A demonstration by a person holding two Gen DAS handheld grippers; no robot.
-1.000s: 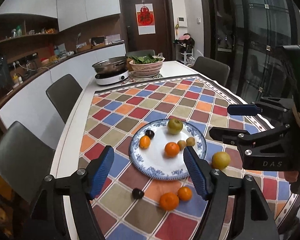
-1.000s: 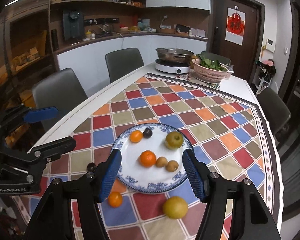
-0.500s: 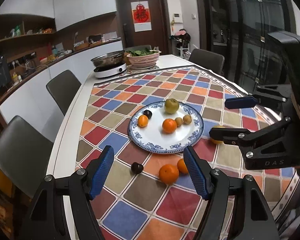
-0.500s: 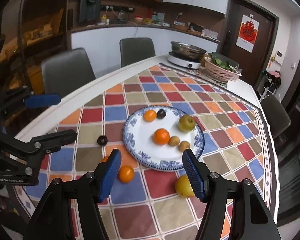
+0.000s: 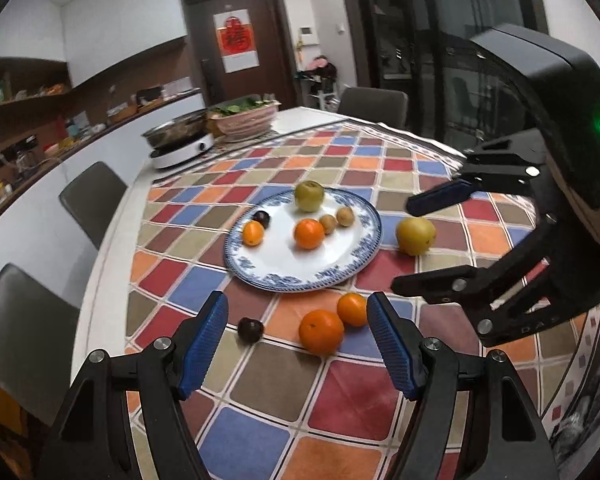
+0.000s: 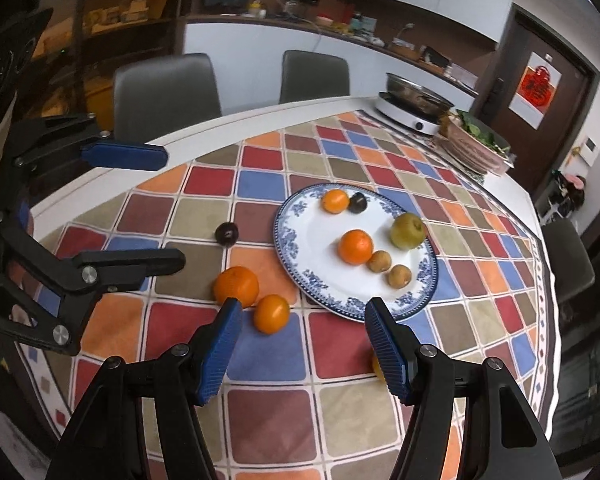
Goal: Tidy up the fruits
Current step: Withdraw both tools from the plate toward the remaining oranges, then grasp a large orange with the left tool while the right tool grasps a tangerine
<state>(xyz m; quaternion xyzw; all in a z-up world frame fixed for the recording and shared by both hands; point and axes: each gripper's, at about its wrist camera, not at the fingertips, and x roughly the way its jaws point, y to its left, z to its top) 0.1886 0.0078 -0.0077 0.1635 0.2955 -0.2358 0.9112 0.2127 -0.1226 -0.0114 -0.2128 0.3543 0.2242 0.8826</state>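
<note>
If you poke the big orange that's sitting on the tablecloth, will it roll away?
Probably, a little. The big orange is round and rests on flat tablecloth, so a nudge should roll it. The smaller orange touching it might block one side. Its skin looks firm and dimpled, so open pads should likely grip without slipping.

blue-patterned white plate [image 5: 352, 270], multicoloured checked tablecloth [image 5: 352, 396]

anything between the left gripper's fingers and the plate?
Left wrist view: two oranges and a dark plum lie on the tablecloth between the open left gripper and the blue-rimmed plate.
</note>
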